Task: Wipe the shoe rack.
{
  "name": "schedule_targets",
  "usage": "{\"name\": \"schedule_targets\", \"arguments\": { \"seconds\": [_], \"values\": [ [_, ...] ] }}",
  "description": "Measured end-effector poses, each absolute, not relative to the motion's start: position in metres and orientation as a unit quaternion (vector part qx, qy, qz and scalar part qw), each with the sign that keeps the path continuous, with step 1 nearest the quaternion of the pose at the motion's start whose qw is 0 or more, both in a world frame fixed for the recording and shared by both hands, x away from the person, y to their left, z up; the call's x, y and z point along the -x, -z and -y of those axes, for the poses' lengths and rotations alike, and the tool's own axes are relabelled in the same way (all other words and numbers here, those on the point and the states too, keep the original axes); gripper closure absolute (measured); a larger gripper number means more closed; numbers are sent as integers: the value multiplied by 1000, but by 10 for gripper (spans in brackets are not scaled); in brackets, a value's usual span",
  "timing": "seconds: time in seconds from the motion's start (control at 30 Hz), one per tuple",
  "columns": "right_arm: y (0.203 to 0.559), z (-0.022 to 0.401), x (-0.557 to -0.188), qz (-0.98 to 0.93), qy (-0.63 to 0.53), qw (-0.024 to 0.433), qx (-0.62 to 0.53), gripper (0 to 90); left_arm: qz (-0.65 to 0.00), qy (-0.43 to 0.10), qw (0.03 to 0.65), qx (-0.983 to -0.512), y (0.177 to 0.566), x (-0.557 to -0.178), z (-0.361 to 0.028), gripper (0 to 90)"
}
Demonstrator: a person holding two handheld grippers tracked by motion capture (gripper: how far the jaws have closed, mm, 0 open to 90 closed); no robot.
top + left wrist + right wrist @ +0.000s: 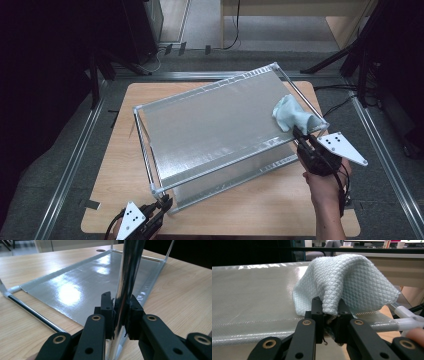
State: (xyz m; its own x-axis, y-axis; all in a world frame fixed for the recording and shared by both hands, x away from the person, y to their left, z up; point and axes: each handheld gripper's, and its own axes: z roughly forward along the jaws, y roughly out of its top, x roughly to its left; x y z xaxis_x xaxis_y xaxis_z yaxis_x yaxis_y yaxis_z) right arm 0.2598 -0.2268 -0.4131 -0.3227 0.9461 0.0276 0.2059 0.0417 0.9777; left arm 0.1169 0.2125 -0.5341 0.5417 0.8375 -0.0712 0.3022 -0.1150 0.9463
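Wiping the shelf top while I steady its leg.

My right gripper (300, 134) is clenched on the pale blue cloth (292, 115), which bunches up just ahead of its jaws on the near right corner of the silver shelf (215, 125) top panel. My left gripper (162, 204) sits at the shelf's near left corner, jaws pinched tight around the chrome post (127, 280) there, above the wooden table (280, 200).

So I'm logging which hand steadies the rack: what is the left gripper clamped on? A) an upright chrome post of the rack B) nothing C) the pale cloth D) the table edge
A: in the left gripper view the left gripper is shut on the chrome post, while the cloth sits in the right gripper.
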Motion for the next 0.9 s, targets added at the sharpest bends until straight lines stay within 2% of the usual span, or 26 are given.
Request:
{"name": "schedule_targets", "arguments": {
  "seconds": [0.13,0.23,0.27,0.33,0.4,0.5,0.57,0.77,0.8,0.83,0.87,0.9],
  "values": [
    [412,216,-258,-637,-527,331,-455,826,-398,-245,531,-707,534,-116,-209,802],
    [412,192,-253,-656,-532,309,-437,827,-382,-237,534,-716,534,-114,-198,802],
    [412,168,-246,-677,-536,289,-414,826,-374,-230,537,-720,534,-114,-190,801],
    [413,154,-241,-688,-537,281,-398,826,-371,-227,537,-723,534,-113,-185,801],
    [413,111,-222,-721,-544,254,-346,824,-366,-223,539,-725,534,-114,-178,800],
    [413,86,-207,-739,-553,230,-307,823,-365,-224,538,-726,534,-114,-175,801],
    [413,61,-190,-754,-566,197,-269,821,-364,-227,537,-727,534,-114,-175,802],
    [411,72,-197,-755,-562,202,-270,824,-362,-226,536,-728,535,-114,-176,802],
    [409,89,-205,-747,-553,224,-292,822,-363,-225,536,-728,535,-114,-176,802],
    [409,89,-205,-747,-553,224,-292,822,-363,-225,536,-728,535,-114,-176,801],
    [408,109,-215,-737,-534,261,-320,819,-363,-223,537,-728,535,-114,-176,801],
    [408,109,-215,-737,-534,261,-320,819,-363,-223,537,-728,535,-114,-176,801]
  ]
}}
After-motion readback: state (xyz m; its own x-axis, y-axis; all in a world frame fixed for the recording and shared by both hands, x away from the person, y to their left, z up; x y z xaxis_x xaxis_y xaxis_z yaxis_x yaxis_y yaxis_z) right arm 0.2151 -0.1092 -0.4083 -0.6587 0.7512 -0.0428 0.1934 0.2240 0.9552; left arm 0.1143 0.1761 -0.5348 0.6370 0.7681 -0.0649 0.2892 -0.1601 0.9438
